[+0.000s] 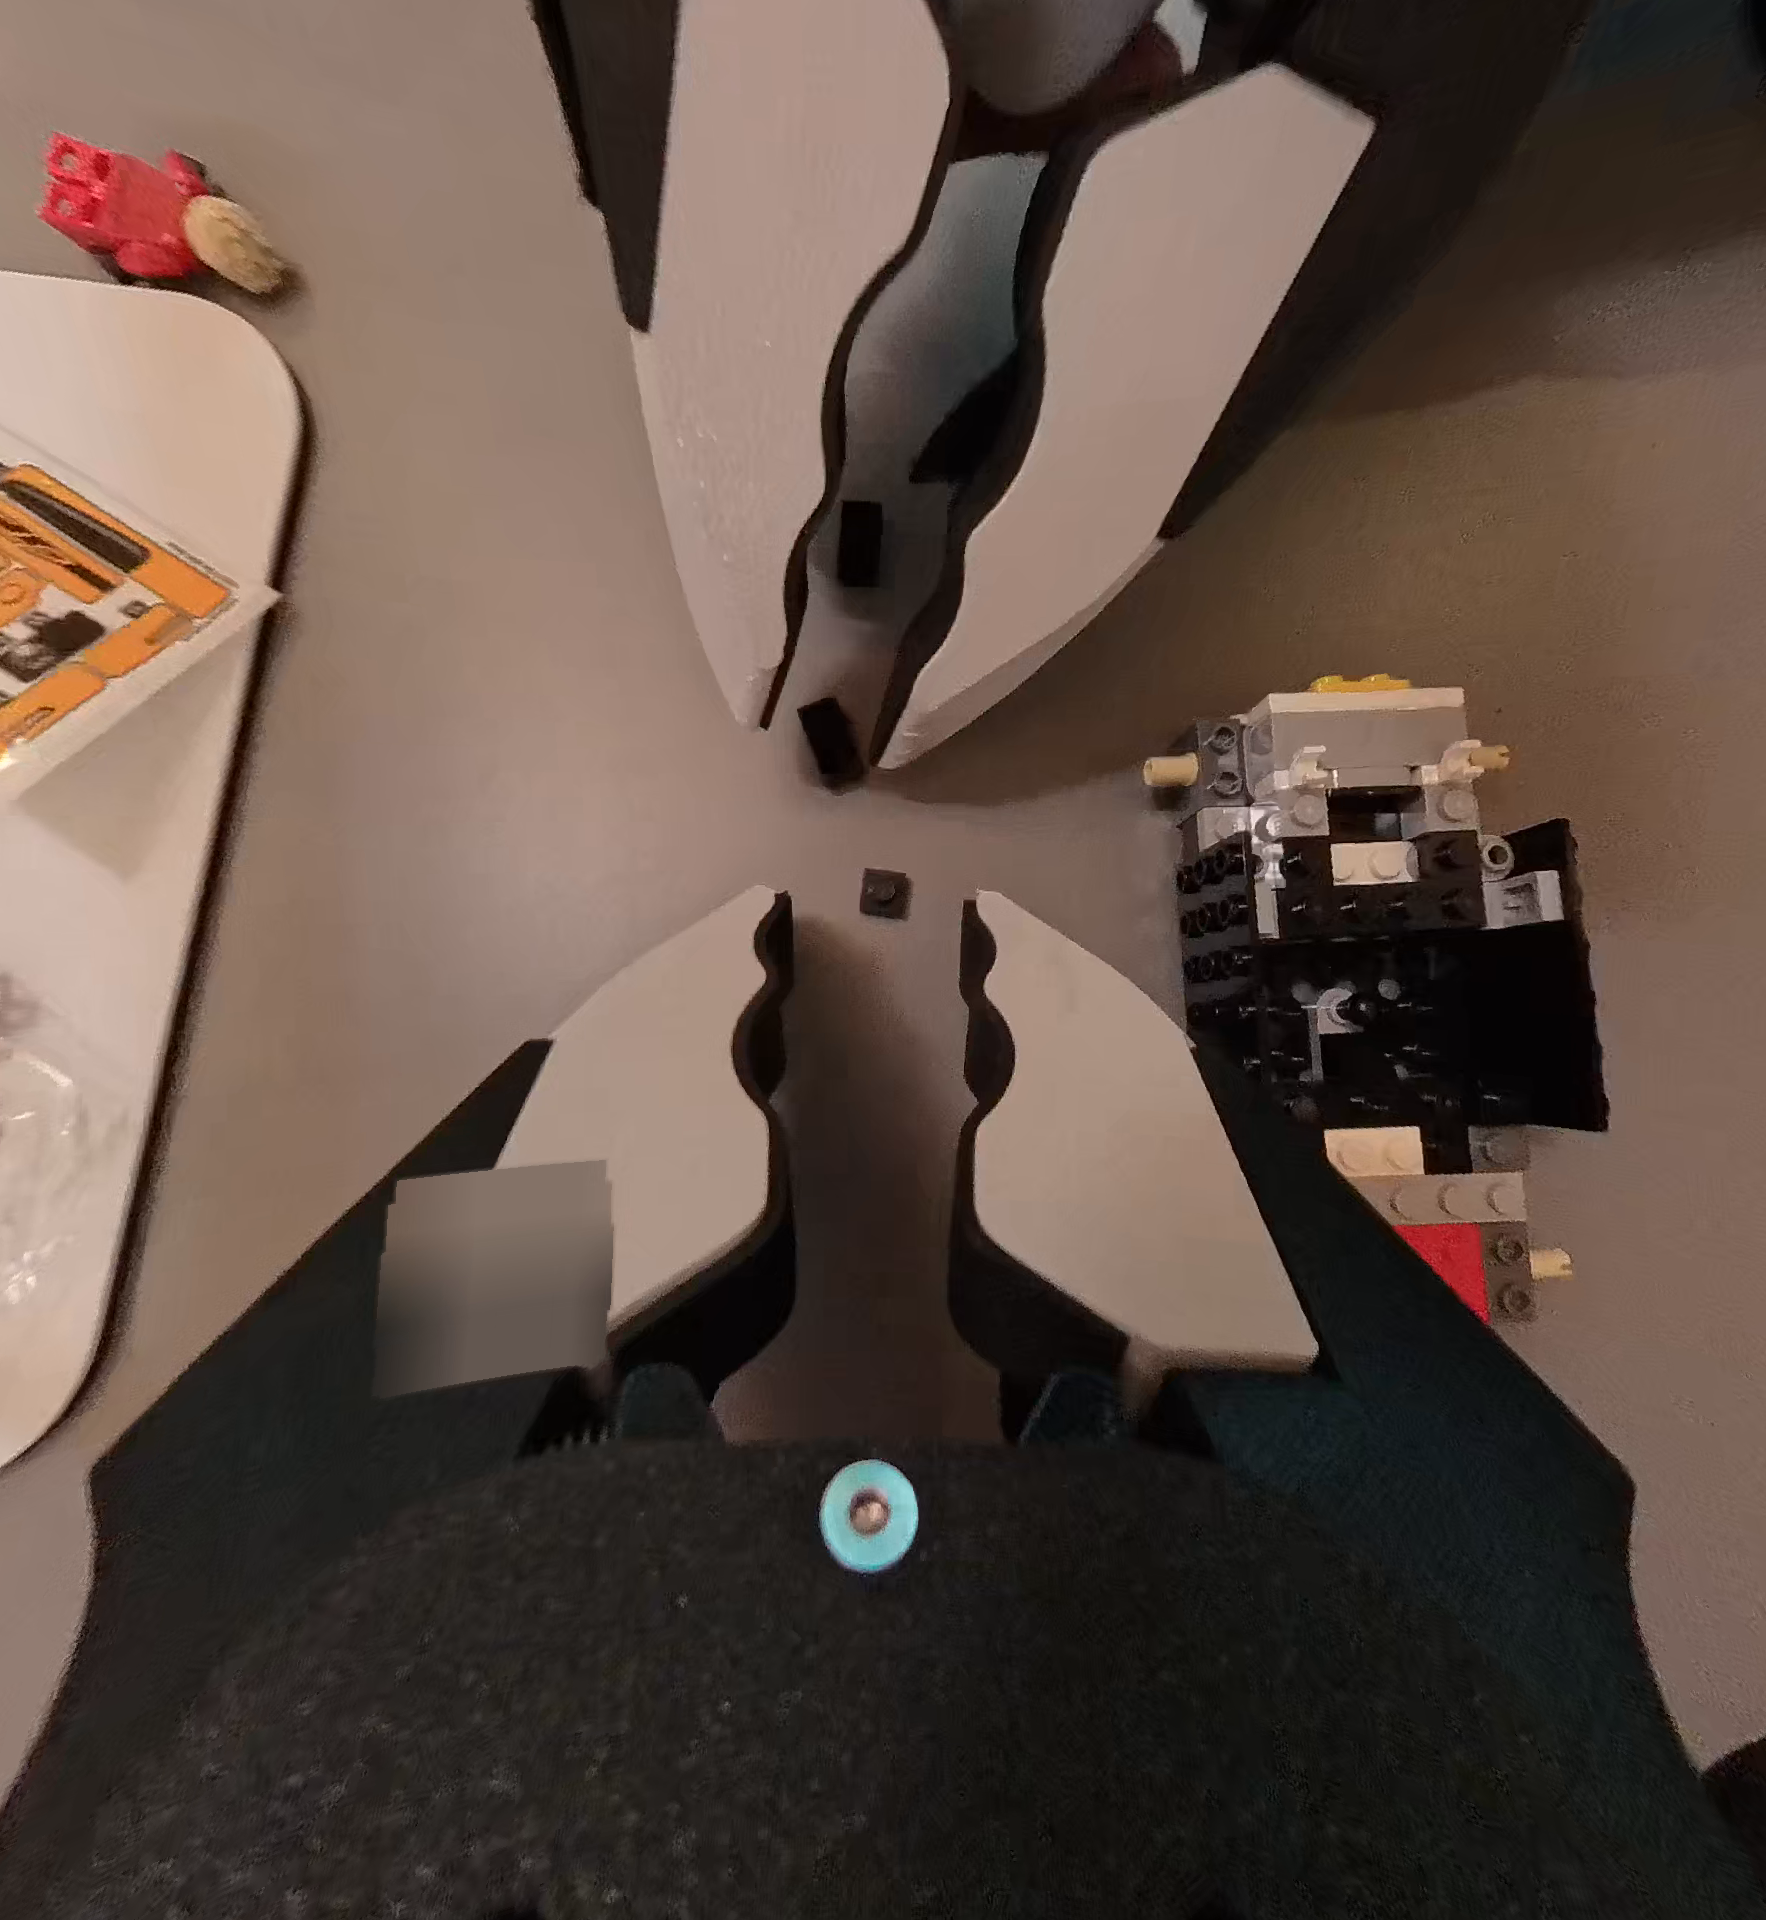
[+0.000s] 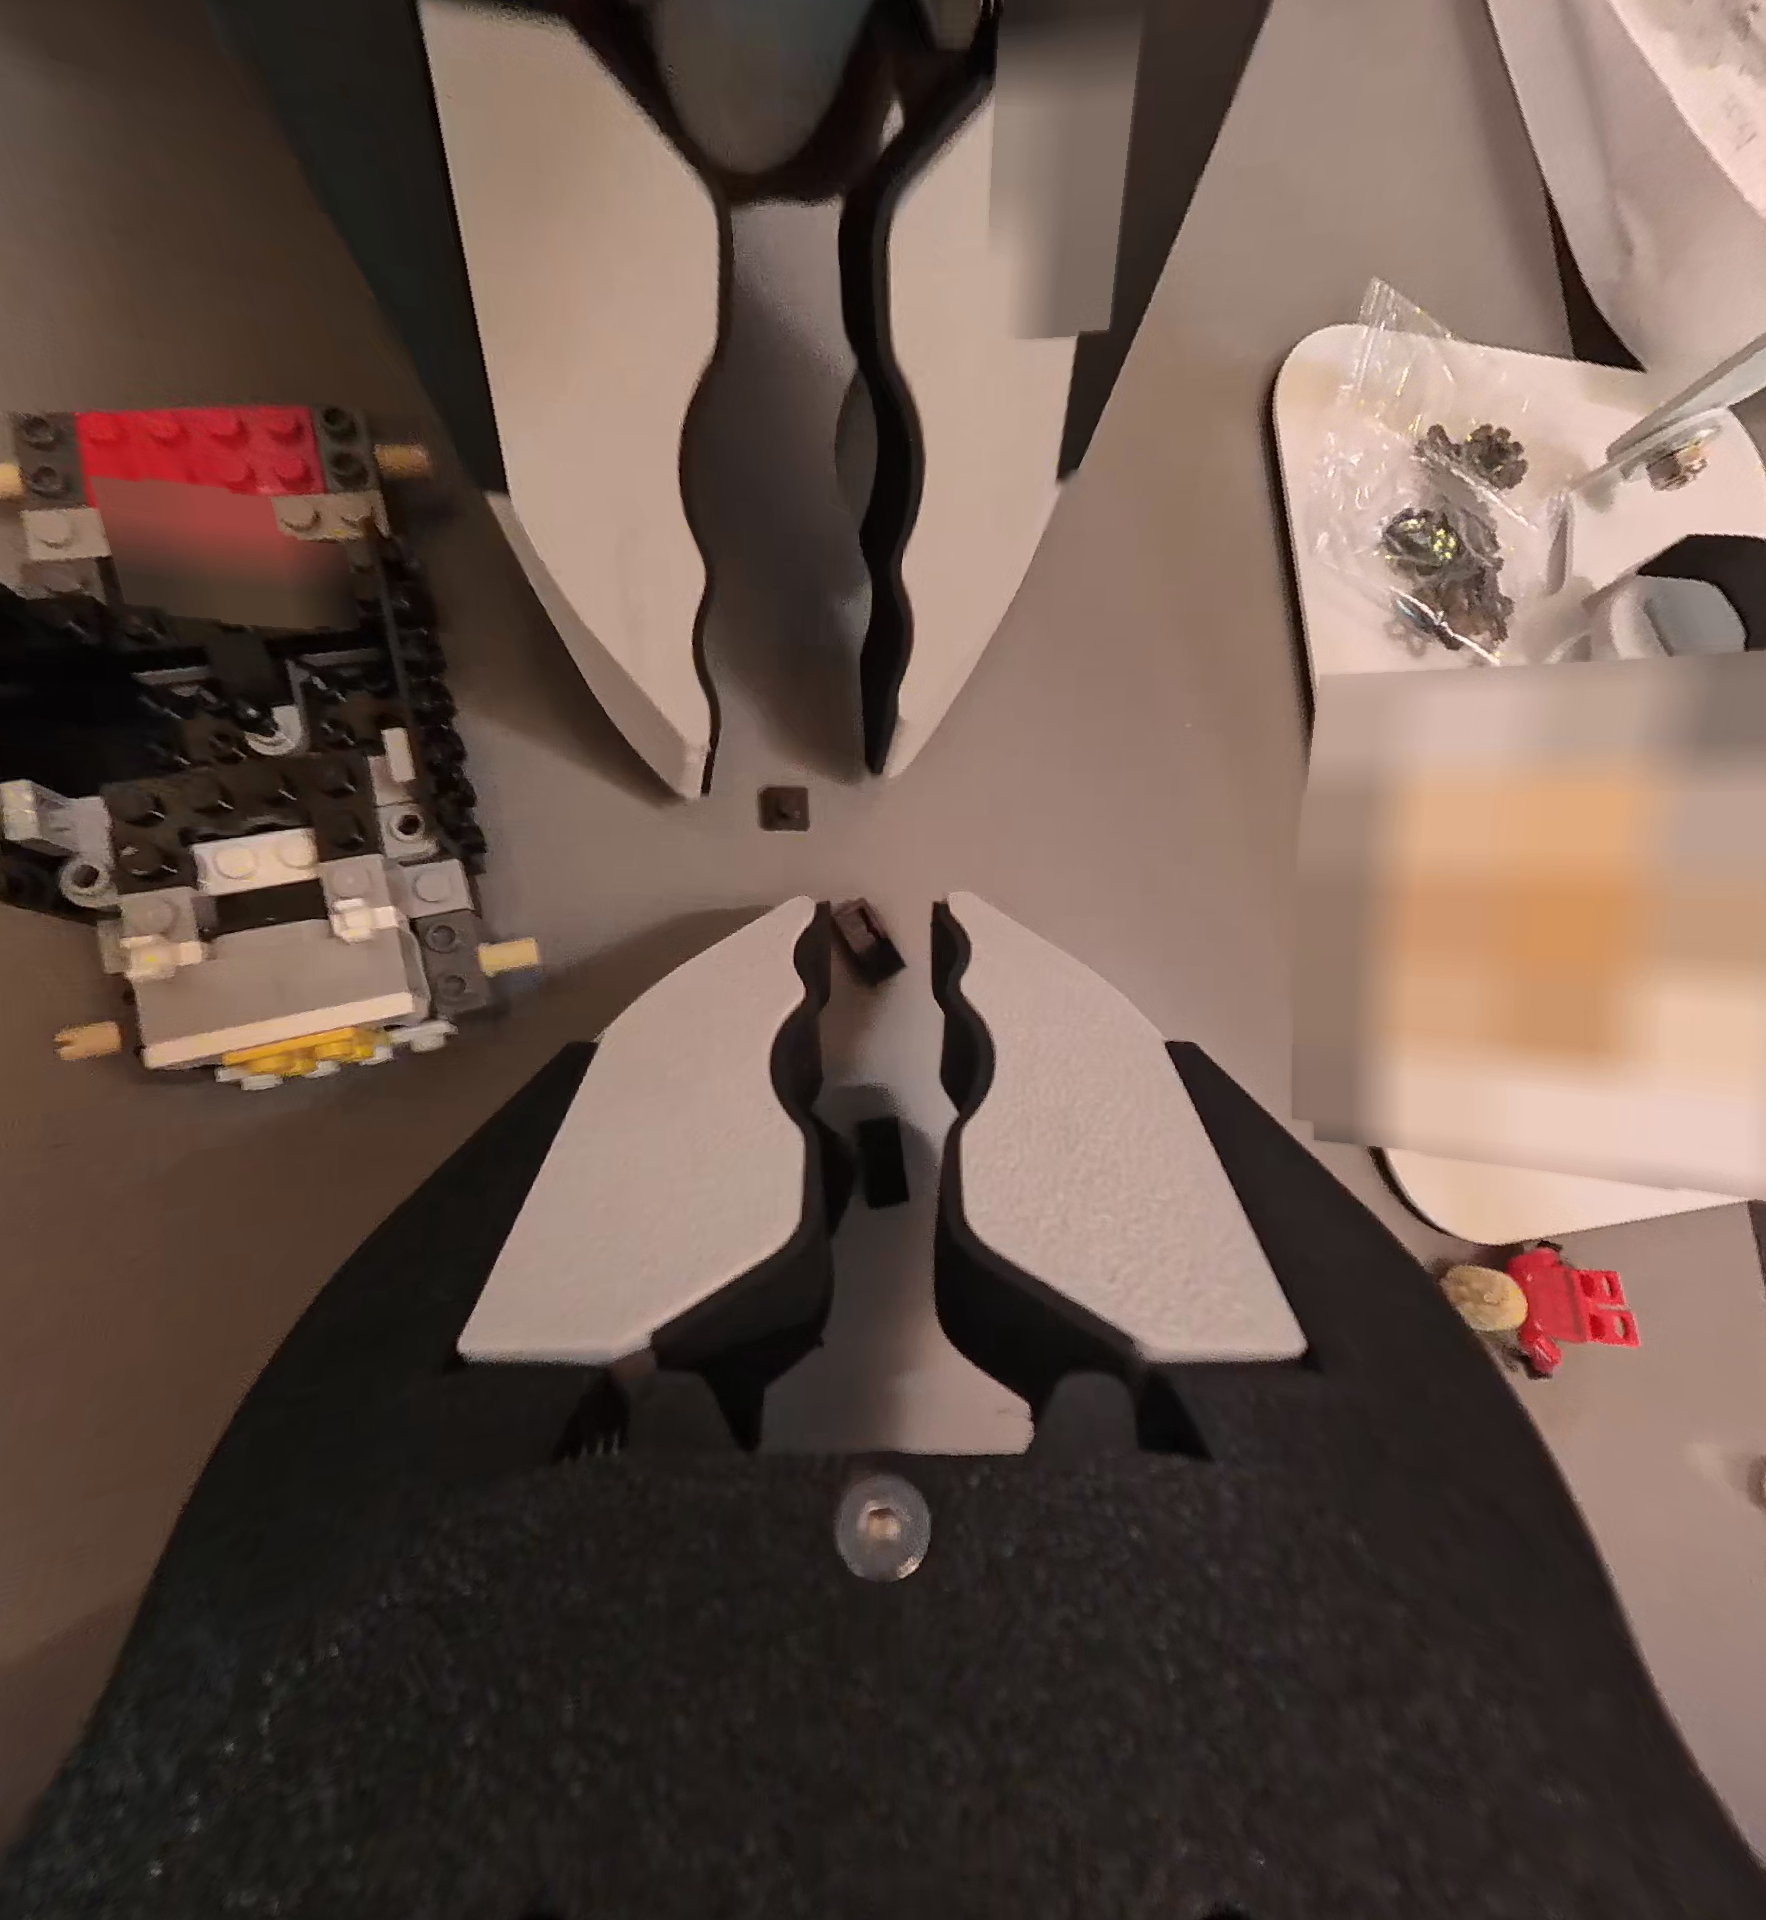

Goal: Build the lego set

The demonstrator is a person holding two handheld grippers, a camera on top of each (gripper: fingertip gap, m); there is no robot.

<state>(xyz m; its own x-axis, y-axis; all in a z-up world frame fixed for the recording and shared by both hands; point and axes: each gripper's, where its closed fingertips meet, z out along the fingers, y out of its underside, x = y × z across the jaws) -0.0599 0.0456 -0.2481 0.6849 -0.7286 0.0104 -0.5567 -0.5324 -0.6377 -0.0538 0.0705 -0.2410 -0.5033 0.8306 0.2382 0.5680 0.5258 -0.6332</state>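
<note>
The part-built Lego car (image 1: 1378, 987), black and grey with red and yellow parts, lies on the grey table; it also shows in the right wrist view (image 2: 224, 727). The two grippers face each other tip to tip. A tiny black square plate (image 1: 884, 891) lies on the table just ahead of my open left gripper (image 1: 874, 906), and shows in the right wrist view too (image 2: 783, 808). My right gripper (image 2: 879, 909) is open, with a small black brick (image 2: 863, 940) against its left fingertip. A second black brick (image 2: 881, 1158) lies farther back between its fingers.
A white tray (image 1: 183, 416) holds an orange sticker sheet (image 1: 58, 603) and clear bags of small dark parts (image 2: 1430, 520). A red Lego piece (image 1: 131, 208) with a tan round part lies off the tray. Paper (image 2: 1689, 104) lies at the far edge. Both grippers' tips are close together, under 4 cm apart. My right tips are roughly 15 cm from the red Lego piece (image 1: 131, 208). Seen from the right wrist view (image 2: 1564, 1296) as well.
</note>
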